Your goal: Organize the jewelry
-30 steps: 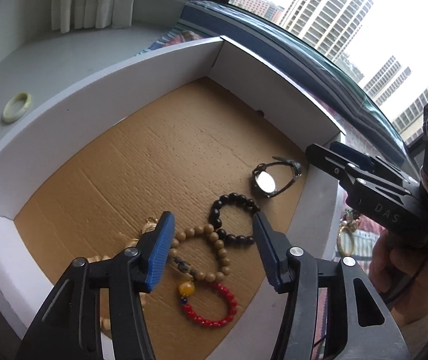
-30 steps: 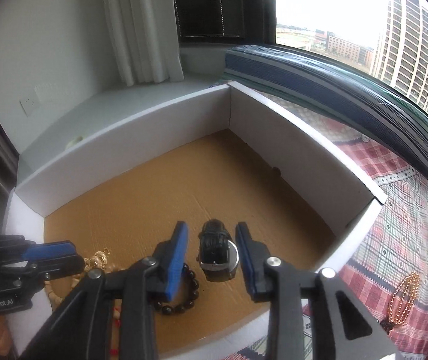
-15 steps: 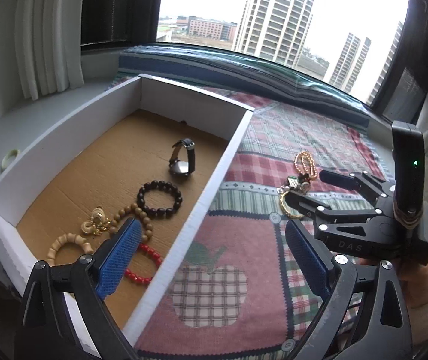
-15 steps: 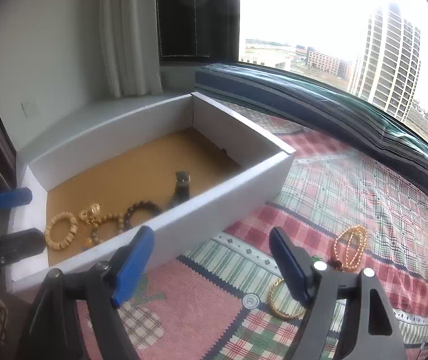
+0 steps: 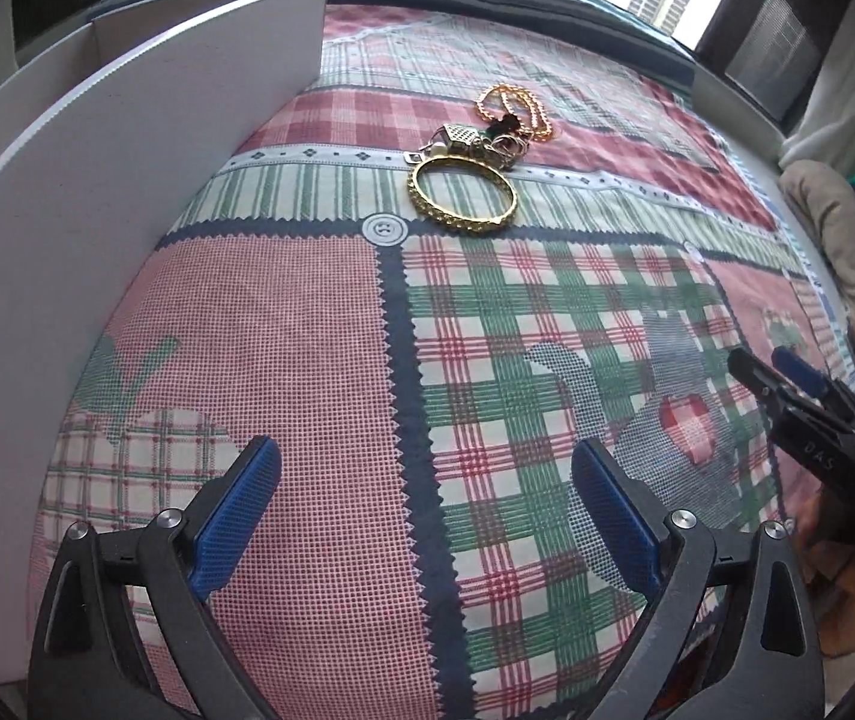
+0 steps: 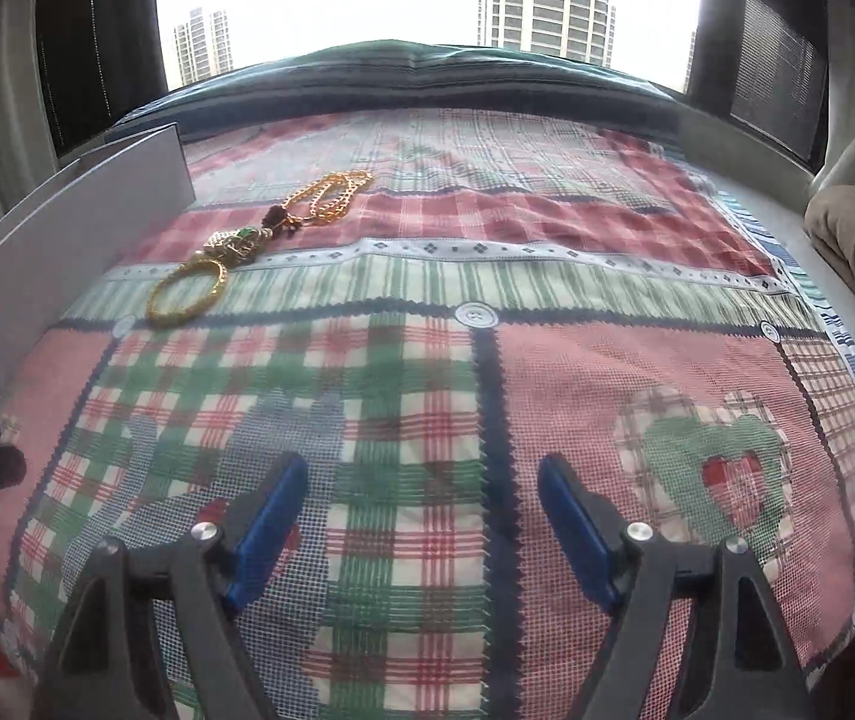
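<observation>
The left claw [image 5: 424, 480] is wide apart with nothing in it, low over the checked cloth [image 5: 319, 420]. The gold bangle [image 5: 461, 195] lies flat on the cloth well ahead of it, a bit to the right. Just behind the bangle sit a small charm pile [image 5: 469, 141] and a gold chain [image 5: 514, 108]. The white box [image 5: 127, 180] stands on the left. The right claw [image 6: 424, 501] is apart and empty too; the bangle [image 6: 187, 291] lies far ahead on its left
</observation>
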A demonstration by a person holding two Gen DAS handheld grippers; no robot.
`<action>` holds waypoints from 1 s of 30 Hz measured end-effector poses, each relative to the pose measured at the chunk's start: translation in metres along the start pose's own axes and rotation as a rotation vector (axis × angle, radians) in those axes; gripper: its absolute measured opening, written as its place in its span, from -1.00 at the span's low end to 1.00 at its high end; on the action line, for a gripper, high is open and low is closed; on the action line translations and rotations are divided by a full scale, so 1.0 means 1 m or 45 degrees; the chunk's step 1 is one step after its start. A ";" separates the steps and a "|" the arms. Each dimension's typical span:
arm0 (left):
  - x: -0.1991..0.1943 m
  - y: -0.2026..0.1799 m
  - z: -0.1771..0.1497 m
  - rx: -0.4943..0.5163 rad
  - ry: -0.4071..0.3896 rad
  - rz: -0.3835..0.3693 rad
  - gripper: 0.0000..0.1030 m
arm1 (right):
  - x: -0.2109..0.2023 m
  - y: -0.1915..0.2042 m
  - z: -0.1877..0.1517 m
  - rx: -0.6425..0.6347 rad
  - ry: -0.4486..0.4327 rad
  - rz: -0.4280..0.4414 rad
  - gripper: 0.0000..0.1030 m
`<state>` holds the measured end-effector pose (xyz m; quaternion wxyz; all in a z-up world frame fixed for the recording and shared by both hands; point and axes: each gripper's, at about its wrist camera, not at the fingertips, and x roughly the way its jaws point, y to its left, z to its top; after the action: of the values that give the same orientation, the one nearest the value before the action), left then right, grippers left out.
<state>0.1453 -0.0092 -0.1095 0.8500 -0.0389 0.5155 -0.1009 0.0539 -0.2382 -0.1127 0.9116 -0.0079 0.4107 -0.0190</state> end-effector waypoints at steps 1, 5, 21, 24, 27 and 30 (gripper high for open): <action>0.004 -0.002 0.000 0.015 0.001 0.011 0.90 | 0.003 -0.009 -0.002 0.034 0.001 -0.008 0.57; 0.013 -0.007 0.006 0.056 -0.007 0.078 0.90 | 0.014 -0.024 -0.004 0.078 0.025 -0.050 0.57; 0.026 -0.009 -0.005 0.080 -0.115 0.190 0.99 | 0.024 -0.018 -0.004 0.050 0.039 -0.075 0.70; 0.026 -0.009 -0.007 0.081 -0.131 0.190 0.99 | 0.024 -0.018 -0.004 0.051 0.040 -0.071 0.72; 0.025 -0.009 -0.007 0.081 -0.135 0.188 0.99 | 0.024 -0.019 -0.004 0.051 0.040 -0.071 0.72; 0.025 -0.009 -0.007 0.081 -0.135 0.188 0.99 | 0.025 -0.019 -0.004 0.051 0.041 -0.069 0.73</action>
<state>0.1489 -0.0230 -0.1336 0.8820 0.0209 0.4679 -0.0519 0.0667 -0.2581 -0.1330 0.9040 -0.0003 0.4244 -0.0520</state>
